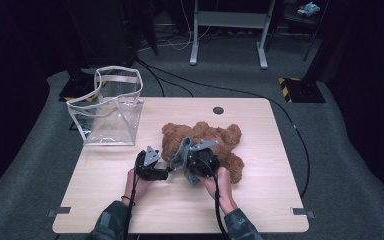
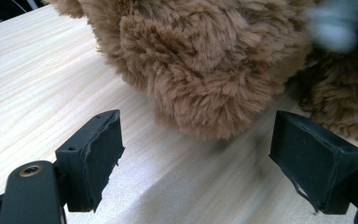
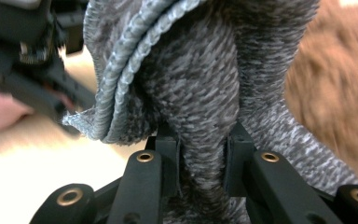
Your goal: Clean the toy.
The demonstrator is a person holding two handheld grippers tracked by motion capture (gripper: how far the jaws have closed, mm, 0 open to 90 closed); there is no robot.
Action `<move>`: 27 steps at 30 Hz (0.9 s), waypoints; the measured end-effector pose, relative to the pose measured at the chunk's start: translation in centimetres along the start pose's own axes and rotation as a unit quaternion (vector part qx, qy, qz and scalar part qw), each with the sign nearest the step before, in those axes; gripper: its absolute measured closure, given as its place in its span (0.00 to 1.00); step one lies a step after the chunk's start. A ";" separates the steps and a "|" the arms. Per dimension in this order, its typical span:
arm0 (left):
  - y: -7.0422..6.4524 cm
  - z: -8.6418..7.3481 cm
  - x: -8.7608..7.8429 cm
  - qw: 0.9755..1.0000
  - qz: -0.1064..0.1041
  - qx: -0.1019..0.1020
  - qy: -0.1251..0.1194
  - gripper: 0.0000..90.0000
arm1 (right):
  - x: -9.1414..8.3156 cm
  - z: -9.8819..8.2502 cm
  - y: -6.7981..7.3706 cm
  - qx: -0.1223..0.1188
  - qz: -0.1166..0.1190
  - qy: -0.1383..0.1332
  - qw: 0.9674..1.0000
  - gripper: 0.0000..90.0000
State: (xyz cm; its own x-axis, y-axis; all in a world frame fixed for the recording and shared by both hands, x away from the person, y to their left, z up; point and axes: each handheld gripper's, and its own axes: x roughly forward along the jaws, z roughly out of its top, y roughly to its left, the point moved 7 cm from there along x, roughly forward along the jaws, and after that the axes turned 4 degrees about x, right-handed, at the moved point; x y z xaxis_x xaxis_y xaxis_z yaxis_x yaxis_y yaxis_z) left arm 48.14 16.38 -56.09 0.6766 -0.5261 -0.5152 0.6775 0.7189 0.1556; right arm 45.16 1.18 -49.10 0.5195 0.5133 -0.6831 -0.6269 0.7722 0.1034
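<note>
A brown plush teddy bear [image 1: 207, 142] lies on the wooden table [image 1: 260, 200], and its fur [image 2: 200, 60] looms just ahead in the left gripper view. A grey knitted cloth [image 3: 200, 93] is pinched between the jaws of my right gripper [image 3: 201, 158], which is shut on it beside the bear [image 3: 331, 93]. The same cloth [image 1: 181, 155] hangs at the bear's near side in the high view, by my right gripper [image 1: 192, 159]. My left gripper [image 2: 196, 158] stands open with bare table between its jaws, just short of the bear. It sits left of the cloth in the high view [image 1: 166, 172].
A clear plastic tote bag [image 1: 110, 110] with pale trim stands upright at the table's far left corner. A round dark grommet [image 1: 218, 110] marks the far edge. Cables [image 1: 300, 145] trail on the grey carpet around the table, and a white desk frame [image 1: 230, 30] stands beyond.
</note>
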 end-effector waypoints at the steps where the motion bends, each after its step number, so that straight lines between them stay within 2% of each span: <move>1: 0.0 0.0 0.0 1.000 0.000 0.000 0.000 0.18 | 0.5 0.4 0.2 0.003 -0.003 -0.001 1.000 0.81; 3: 0.0 0.0 0.0 1.000 0.000 0.000 -0.001 0.18 | 1.5 0.6 0.1 -0.003 -0.004 0.000 1.000 0.81; 7: 0.0 0.0 0.0 1.000 -0.003 -0.001 -0.001 0.18 | 3.4 -1.0 -0.3 0.025 0.006 0.023 0.999 0.81; 11: 0.0 0.0 0.0 1.000 -0.001 0.002 0.002 0.18 | 3.1 -2.5 -0.3 0.030 0.022 0.032 0.999 0.81; 13: 0.0 0.0 0.0 1.000 -0.001 0.000 0.001 0.18 | 2.8 -3.2 0.1 0.038 0.041 0.040 0.998 0.81; 17: 0.0 0.0 0.0 1.000 -0.001 0.002 0.002 0.18 | 2.7 -4.5 1.0 0.023 0.057 0.066 0.996 0.81; 18: 0.0 0.0 0.0 1.000 -0.001 0.001 0.001 0.18 | 2.6 -4.6 1.1 0.013 0.058 0.068 0.996 0.81; 20: 0.0 0.0 0.0 1.000 0.000 0.000 0.000 0.18 | 1.7 -4.3 0.9 0.017 0.058 0.056 0.997 0.81; 23: 0.0 0.0 0.0 1.000 0.000 0.001 0.000 0.18 | -0.1 -2.7 -0.3 0.027 0.039 0.008 0.999 0.81; 24: 0.0 0.0 0.0 1.000 0.000 0.001 0.000 0.18 | -1.0 -1.9 -1.3 0.031 0.019 -0.011 0.999 0.81; 27: 0.0 0.0 0.0 1.000 -0.002 0.001 0.001 0.18 | -2.2 -0.6 -3.4 0.041 -0.026 -0.036 0.998 0.81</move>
State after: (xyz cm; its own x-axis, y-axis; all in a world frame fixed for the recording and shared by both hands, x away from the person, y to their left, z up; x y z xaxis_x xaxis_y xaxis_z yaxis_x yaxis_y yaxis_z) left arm 48.12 16.38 -56.10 0.6727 -0.5284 -0.5180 0.6813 0.7154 0.1550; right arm 45.81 -2.78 -48.39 0.5927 0.4944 -0.6358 -0.5494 0.8254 0.1296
